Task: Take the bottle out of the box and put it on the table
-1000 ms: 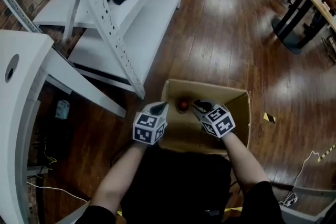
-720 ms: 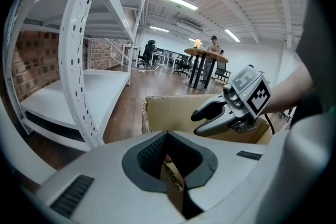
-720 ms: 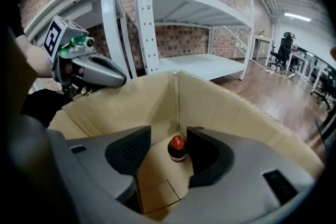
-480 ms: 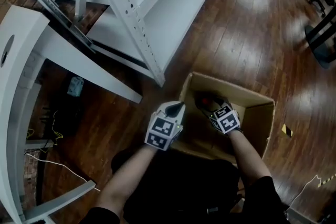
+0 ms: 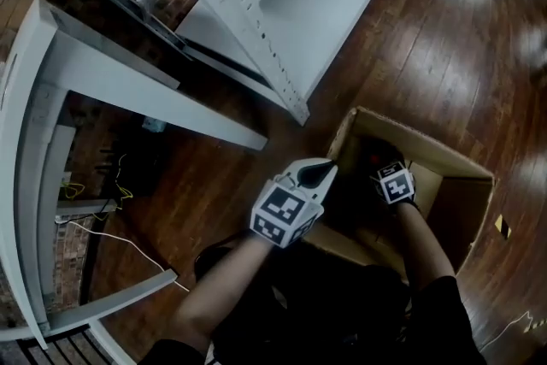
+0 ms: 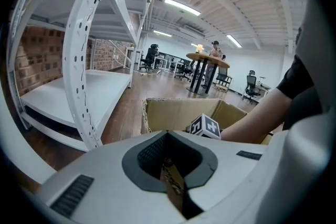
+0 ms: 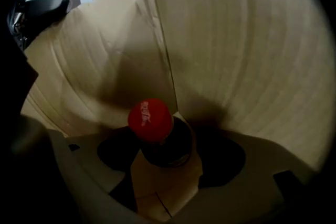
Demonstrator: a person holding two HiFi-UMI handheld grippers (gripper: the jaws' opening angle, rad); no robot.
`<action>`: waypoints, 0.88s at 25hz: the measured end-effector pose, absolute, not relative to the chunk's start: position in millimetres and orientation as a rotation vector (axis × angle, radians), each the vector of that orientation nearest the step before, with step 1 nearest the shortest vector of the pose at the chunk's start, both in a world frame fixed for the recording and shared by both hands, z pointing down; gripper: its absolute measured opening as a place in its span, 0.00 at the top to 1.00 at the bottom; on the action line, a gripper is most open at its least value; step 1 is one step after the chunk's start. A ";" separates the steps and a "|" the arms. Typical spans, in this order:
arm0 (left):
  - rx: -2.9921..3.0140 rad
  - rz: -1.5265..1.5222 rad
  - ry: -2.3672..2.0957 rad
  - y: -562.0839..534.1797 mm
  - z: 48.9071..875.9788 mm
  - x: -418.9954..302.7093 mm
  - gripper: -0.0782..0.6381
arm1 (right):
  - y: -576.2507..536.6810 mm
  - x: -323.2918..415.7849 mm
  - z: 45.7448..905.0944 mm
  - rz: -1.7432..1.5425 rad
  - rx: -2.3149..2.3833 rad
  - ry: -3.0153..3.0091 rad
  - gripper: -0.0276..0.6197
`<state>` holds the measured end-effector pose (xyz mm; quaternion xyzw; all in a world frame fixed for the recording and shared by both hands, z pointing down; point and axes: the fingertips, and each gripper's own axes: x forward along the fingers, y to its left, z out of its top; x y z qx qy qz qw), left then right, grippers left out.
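An open cardboard box (image 5: 416, 138) stands on the wooden floor. Inside it a dark bottle with a red cap (image 7: 150, 119) stands upright near a corner. My right gripper (image 7: 168, 159) is deep inside the box, pointing steeply down. Its jaws are opening on either side of the bottle's neck, and the pads do not touch it. In the head view the right gripper (image 5: 378, 164) shows in the box's shadow, where the bottle is hard to make out. My left gripper (image 5: 323, 173) is at the box's left rim, shut on the edge of the cardboard (image 6: 173, 183).
A white metal shelving rack (image 5: 282, 4) stands on the floor beyond the box. A white table (image 5: 30, 107) is at the left, with cables (image 5: 94, 226) under it. Far off in the left gripper view are office chairs, a round table and a person.
My right gripper has dropped from above the box down into it, and its jaws have spread. The left gripper stays at the box's rim. The head view has tilted further down.
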<state>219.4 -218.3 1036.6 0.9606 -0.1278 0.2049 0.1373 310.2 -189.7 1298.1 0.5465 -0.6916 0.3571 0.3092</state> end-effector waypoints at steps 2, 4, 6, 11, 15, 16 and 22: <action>2.787 0.595 -0.363 -218.1 1036.5 223.0 0.89 | -196.0 309.6 1303.6 0.936 1.443 -1.848 0.42; 2.803 0.610 -0.360 -217.2 1036.6 225.4 0.89 | -202.5 304.5 1303.9 0.936 1.432 -1.870 0.42; 2.819 0.626 -0.364 -216.3 1037.2 225.8 0.89 | -209.7 297.5 1297.2 0.931 1.426 -1.896 0.41; 2.813 0.627 -0.373 -217.0 1038.3 225.6 0.89 | -208.5 293.1 1299.7 0.916 1.403 -1.893 0.40; 2.800 0.615 -0.372 -217.9 1037.6 226.3 0.89 | -195.1 290.6 1299.9 0.913 1.346 -1.838 0.43; 2.804 0.618 -0.371 -217.2 1037.8 226.2 0.89 | -190.0 291.3 1299.3 0.921 1.342 -1.823 0.43; 2.802 0.646 -0.340 -210.1 1042.1 227.8 0.89 | -157.6 305.6 1281.2 0.957 1.398 -1.754 0.44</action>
